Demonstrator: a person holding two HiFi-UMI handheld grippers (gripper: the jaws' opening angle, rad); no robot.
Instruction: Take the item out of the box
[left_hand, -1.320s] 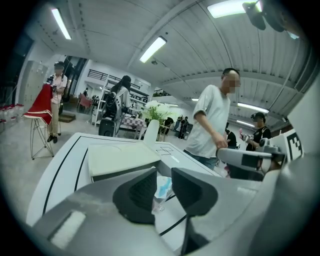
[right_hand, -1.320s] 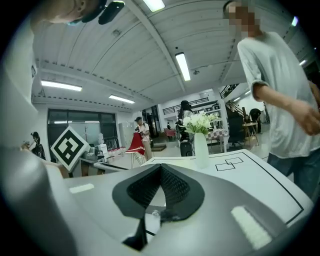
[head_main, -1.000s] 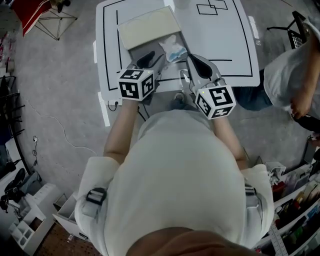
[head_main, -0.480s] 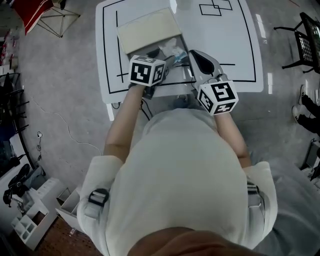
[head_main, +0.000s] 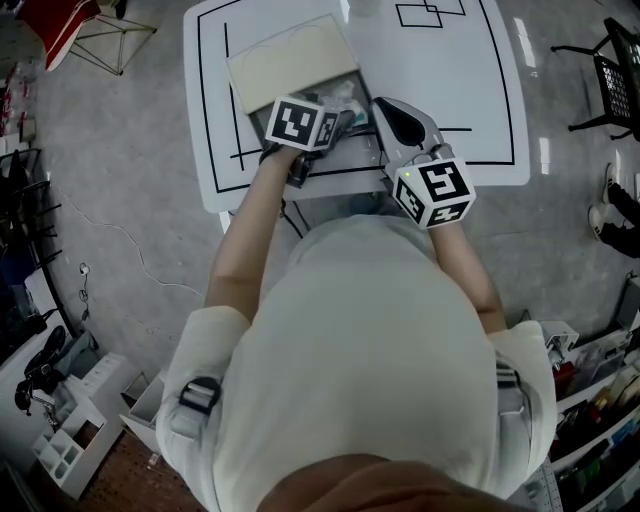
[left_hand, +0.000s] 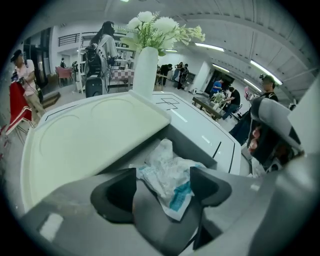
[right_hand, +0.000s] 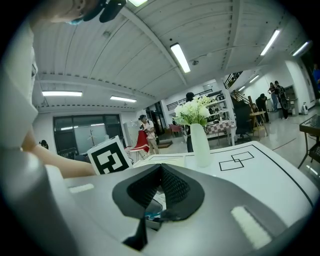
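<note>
Now the left gripper (left_hand: 164, 176) is opening its jaws, and the crumpled white-and-blue packet (left_hand: 162, 161) lies between and just ahead of them, untouched, in the grey box (left_hand: 199, 149). The cream lid (left_hand: 90, 135) stands thrown back to the left of those jaws. The right gripper (right_hand: 161, 174) waits to the right with its jaws pressed together on nothing.

To do this grab well, I judge, bring the left jaws down so they straddle the bunched middle of the packet rather than its loose blue corner; keep the left jaw clear of the lid's edge and the right jaw off the box wall; close only when both pads flank the wrapper, then lift straight up.

Against half a second ago, the left gripper has pushed forward over the box, its marker cube now closer to the lid; the right gripper has hardly shifted.
</note>
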